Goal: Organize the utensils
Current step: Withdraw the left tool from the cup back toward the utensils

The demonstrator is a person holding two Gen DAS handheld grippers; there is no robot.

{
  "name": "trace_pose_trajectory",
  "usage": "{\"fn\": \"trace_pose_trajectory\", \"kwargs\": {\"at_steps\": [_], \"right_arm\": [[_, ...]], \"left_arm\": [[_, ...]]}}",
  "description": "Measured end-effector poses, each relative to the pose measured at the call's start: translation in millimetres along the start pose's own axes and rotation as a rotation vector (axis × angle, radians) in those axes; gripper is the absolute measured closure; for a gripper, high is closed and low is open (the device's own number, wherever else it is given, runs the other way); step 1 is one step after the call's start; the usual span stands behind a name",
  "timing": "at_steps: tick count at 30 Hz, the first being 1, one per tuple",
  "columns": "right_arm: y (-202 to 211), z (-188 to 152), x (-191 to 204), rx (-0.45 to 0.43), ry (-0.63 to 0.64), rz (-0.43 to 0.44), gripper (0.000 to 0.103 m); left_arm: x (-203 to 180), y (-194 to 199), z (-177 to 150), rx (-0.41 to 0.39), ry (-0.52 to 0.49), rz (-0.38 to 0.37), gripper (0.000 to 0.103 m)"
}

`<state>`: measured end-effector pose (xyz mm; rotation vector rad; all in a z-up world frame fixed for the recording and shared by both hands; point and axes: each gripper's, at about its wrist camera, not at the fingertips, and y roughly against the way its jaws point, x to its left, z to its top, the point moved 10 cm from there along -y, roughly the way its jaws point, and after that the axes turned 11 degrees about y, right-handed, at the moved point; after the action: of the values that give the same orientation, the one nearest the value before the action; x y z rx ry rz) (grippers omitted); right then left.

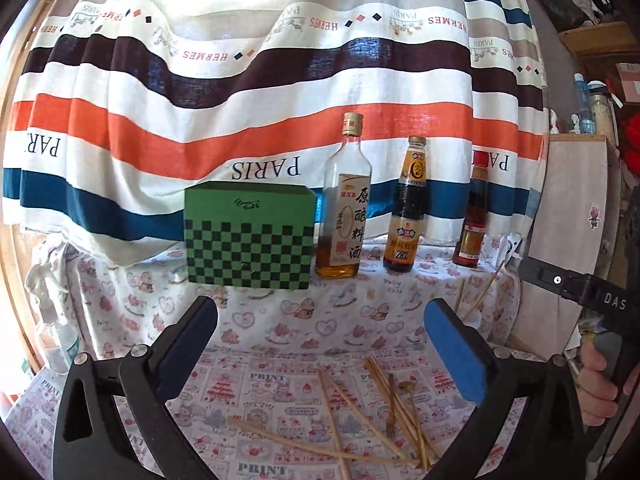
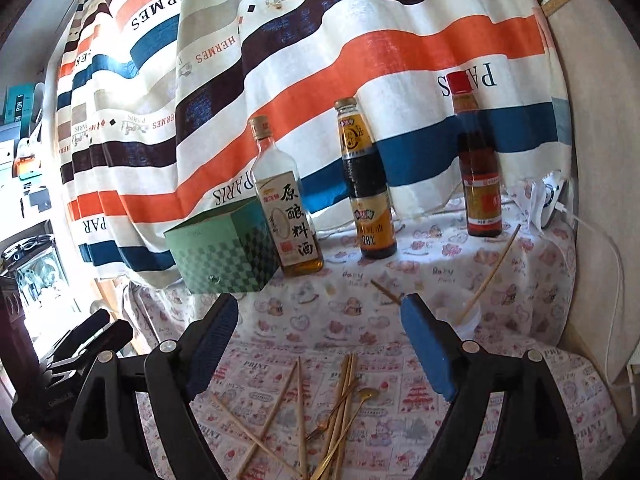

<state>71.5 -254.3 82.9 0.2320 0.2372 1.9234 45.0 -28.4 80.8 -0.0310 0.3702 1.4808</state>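
We hold both claws released above the table, jaws spread wide with nothing between the blue pads. Our left gripper [image 1: 320, 324] hangs over a loose scatter of thin bamboo chopsticks [image 1: 340, 420] lying crossed on the pink-and-white printed tablecloth [image 1: 280, 320]. Among them lie a small gold-coloured spoon [image 1: 407, 386] and a small gold fork [image 1: 390, 426], close together at the right of the pile. Our right gripper [image 2: 320, 316] faces the same pile from the other side.

Further back on the table stands a clear plastic cup [image 2: 460, 312] with one chopstick leaning in it and another lying just beside it. At the far edge, against the striped curtain [image 1: 240, 80], stands a green cardboard box with a black checker pattern [image 1: 248, 236]. Just right of it are a clear glass bottle of amber liquid [image 1: 344, 208], a dark sauce bottle with a gold cap [image 1: 406, 208] and a red-capped brown bottle [image 2: 476, 160].
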Motion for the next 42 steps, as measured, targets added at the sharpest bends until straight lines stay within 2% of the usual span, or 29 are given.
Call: {"fn": "trace_pose_trajectory", "kwargs": {"at_steps": [5, 7, 9, 11, 14, 16, 20, 24, 28, 30, 34, 36, 38, 42], "right_arm": [[-7.4, -38.7, 5.8, -0.002, 0.004, -0.018, 0.017], [-21.9, -56.3, 4.5, 0.061, 0.045, -0.054, 0.017], [-35.1, -74.4, 3.4, 0.111, 0.069, -0.046, 0.017], [-47.2, -91.7, -2.4, 0.168, 0.075, -0.090, 0.017], [-65.1, -112.4, -4.8, 0.261, 0.022, -0.042, 0.017], [-73.4, -123.8, -8.7, 0.318, -0.013, -0.023, 0.017], [-84.8, -140.8, -17.4, 0.382, -0.069, -0.018, 0.017], [-90.7, -150.7, -15.4, 0.423, -0.040, -0.020, 0.017], [-92.6, -156.0, 0.2, 0.455, 0.039, 0.008, 0.017], [-93.0, -157.9, 6.3, 0.461, 0.054, 0.025, 0.021], [-94.2, -162.8, 12.3, 0.481, 0.067, 0.040, 0.027], [-94.0, -162.9, 13.0, 0.481, 0.071, 0.037, 0.027], [-93.2, -161.2, 12.5, 0.473, 0.073, 0.030, 0.027], [-91.9, -153.0, 9.1, 0.447, 0.086, -0.001, 0.027]], "left_arm": [[26.2, -4.0, -36.0, -0.024, -0.062, 0.078, 0.000], [35.2, -14.0, -49.6, 0.013, -0.073, 0.137, 0.000], [36.1, -21.1, -57.9, 0.036, -0.068, 0.123, 0.000], [40.3, -26.8, -65.5, 0.066, -0.045, 0.127, 0.000], [42.9, -33.5, -74.1, 0.124, 0.005, 0.099, 0.000], [45.8, -36.9, -78.8, 0.140, 0.016, 0.111, 0.000], [60.6, -49.0, -91.2, 0.129, 0.000, 0.241, 0.000], [69.7, -65.4, -107.5, 0.193, -0.036, 0.285, 0.000], [69.2, -80.6, -128.7, 0.338, 0.010, 0.197, 0.000], [68.7, -84.3, -137.1, 0.390, 0.037, 0.171, 0.000], [77.3, -89.1, -156.3, 0.502, 0.104, 0.212, 0.001], [76.3, -91.3, -166.1, 0.561, 0.165, 0.185, 0.001], [74.2, -95.6, -175.4, 0.617, 0.193, 0.163, 0.005], [76.3, -106.8, -187.2, 0.660, 0.154, 0.210, 0.014]]}}
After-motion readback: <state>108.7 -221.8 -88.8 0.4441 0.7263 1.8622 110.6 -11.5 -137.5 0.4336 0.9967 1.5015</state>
